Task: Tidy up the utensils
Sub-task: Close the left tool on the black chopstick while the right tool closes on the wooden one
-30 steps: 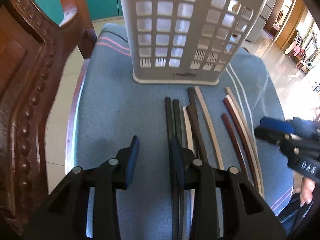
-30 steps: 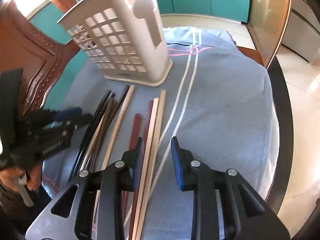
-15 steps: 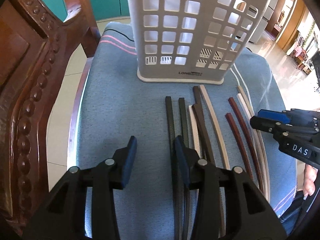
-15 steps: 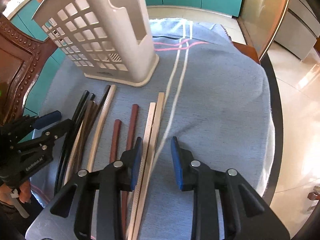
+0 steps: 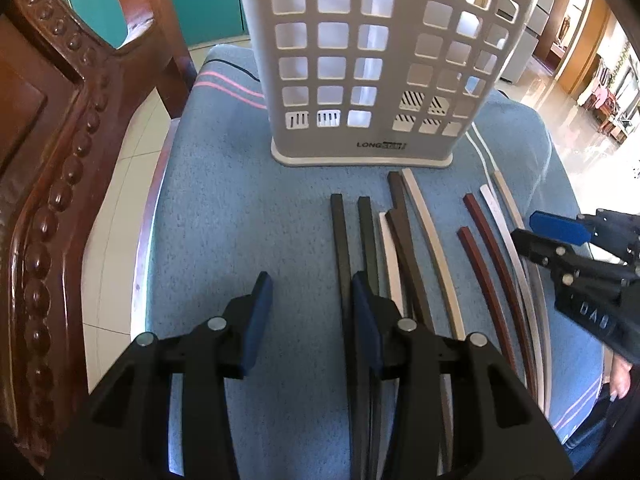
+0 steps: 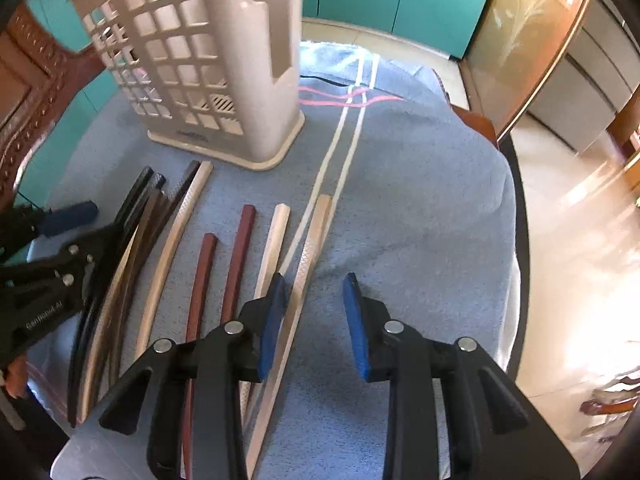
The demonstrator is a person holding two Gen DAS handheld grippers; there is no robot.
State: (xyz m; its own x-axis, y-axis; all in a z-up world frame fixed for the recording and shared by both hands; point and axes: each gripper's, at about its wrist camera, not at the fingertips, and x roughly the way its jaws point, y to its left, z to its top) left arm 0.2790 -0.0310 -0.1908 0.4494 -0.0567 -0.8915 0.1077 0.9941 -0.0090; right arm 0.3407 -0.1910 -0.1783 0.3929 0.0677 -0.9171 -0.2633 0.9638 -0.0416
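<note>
Chopsticks (image 5: 428,240) are lying in a row on a blue cloth (image 5: 240,220) that is covering the worktop. They are all pointing toward a tall grey utensil basket (image 5: 384,60) with square holes, which is standing upright just past their far ends.

Two black chopsticks (image 5: 342,240) are lying at the left of the row. Next to them, some dark brown chopsticks (image 5: 400,216) and pale ones are crowding close together. Two red-brown chopsticks (image 6: 240,256) are lying side by side a little further right. Two pale chopsticks (image 6: 312,248) are sitting at the right end, next to the white stripes on the cloth.

The left tool (image 5: 308,312) is hanging over the left end of the row with its blue pads apart. Nothing is between them but bare cloth. One black chopstick is passing just under its right finger.

The right tool (image 6: 316,312) is hanging over the right end of the row. Its pads are apart too and are not squeezing anything. The last pale chopstick is running under the gap, close to the left pad.

A carved brown wooden chair (image 5: 52,184) is standing beside the worktop on the left.
</note>
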